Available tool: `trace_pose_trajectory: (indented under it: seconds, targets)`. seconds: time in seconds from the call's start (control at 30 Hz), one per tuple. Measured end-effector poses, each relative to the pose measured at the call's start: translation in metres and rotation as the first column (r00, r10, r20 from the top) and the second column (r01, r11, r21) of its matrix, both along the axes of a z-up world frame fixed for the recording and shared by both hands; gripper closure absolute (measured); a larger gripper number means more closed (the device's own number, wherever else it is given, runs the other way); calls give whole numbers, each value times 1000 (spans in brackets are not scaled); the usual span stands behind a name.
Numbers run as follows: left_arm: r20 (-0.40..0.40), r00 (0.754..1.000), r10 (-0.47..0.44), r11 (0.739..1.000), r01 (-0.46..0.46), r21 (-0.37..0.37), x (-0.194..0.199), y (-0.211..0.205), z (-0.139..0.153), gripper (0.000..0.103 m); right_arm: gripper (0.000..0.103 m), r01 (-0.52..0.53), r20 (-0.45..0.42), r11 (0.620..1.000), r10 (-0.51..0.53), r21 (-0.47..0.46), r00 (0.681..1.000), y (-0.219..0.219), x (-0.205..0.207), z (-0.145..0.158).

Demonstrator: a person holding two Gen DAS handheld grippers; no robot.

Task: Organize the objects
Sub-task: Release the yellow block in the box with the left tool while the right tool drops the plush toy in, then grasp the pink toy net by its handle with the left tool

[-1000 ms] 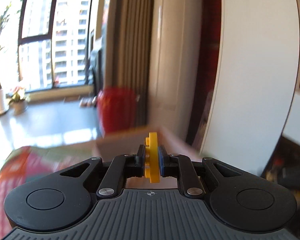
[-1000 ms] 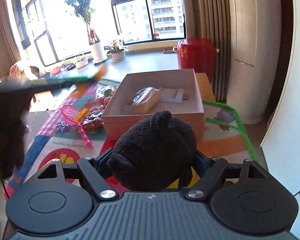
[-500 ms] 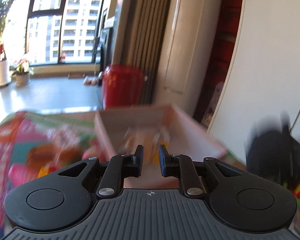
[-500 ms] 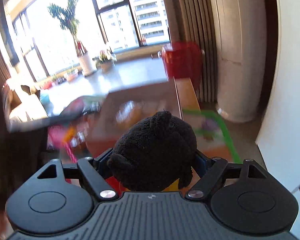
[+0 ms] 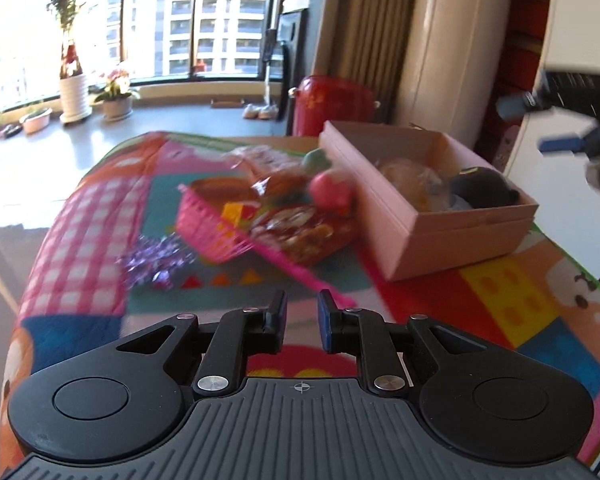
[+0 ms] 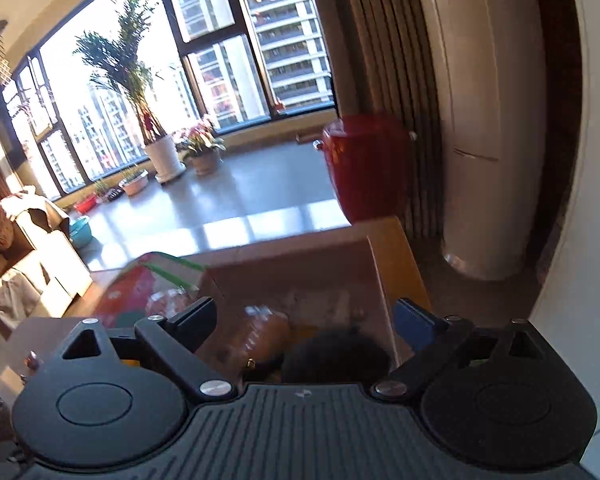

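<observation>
One black plush toy [image 5: 483, 189], round and fuzzy, lies in the pink box [image 5: 460, 236] at the play mat's [image 5: 84, 240] far right edge. The right gripper [image 6: 304, 320] is opening, nothing between its fingers; the left gripper [image 5: 301, 320] is nearly closed, empty.

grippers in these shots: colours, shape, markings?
Both match. The left gripper has black linkage arms with silver pivot screws, two round black side housings, a ribbed grey body with a small crosshair mark, and blue-faced fingertips. The right gripper shows the same build; its blue pads also appear in the left wrist view.
</observation>
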State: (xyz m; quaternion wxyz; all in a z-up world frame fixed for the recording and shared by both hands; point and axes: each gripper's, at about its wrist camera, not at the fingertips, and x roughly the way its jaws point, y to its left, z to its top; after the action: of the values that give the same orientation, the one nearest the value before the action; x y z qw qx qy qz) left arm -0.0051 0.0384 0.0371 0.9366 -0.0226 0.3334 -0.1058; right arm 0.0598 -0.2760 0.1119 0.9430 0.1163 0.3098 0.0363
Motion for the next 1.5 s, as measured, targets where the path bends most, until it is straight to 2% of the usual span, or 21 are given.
trace_pose_trajectory:
  seconds: [0.27,0.47,0.6,0.77,0.9,0.97,1.13,1.27,1.3,1.33,1.5]
  targets:
    - [-27,999,29,998,-31,-52,-1,3,-7,85,3,-21,-81,998,16,-57,997,8,-55,-58]
    - [-30,990,135,986,-137,-90,11,6,-4,85,3,-55,-92,988,42,-146,995,35,-78,-92]
    - [-28,973,231,962,-232,-143,18,17,4,85,2,-79,-75,981,67,-179,995,50,-81,-100]
    - [-66,947,316,928,-322,-189,33,22,4,85,0,-84,-84,977,69,-195,994,54,-78,-110]
    - [-69,944,324,927,-331,-179,49,13,-4,84,0,-85,-89,979,69,-185,994,53,-77,-110]
    - [-61,942,329,923,-335,-191,56,9,-7,79,0,-88,-102,980,71,-179,992,52,-75,-111]
    - [-64,932,355,924,-361,-125,75,0,-18,78,0,-90,-112,979,70,-183,991,54,-74,-114]
    - [-63,935,348,927,-354,-127,75,2,-21,79,0,-95,-114,978,74,-188,991,54,-74,-115]
    - [-56,939,339,931,-343,-126,73,4,-20,87,0,-95,-115,978,74,-188,991,54,-73,-115]
    - [-47,945,325,937,-328,-120,71,4,-19,90,0,-95,-115,977,74,-188,991,54,-73,-115]
    - [18,985,173,985,-173,-8,42,3,-11,92,0,-105,-123,973,81,-207,989,58,-70,-116]
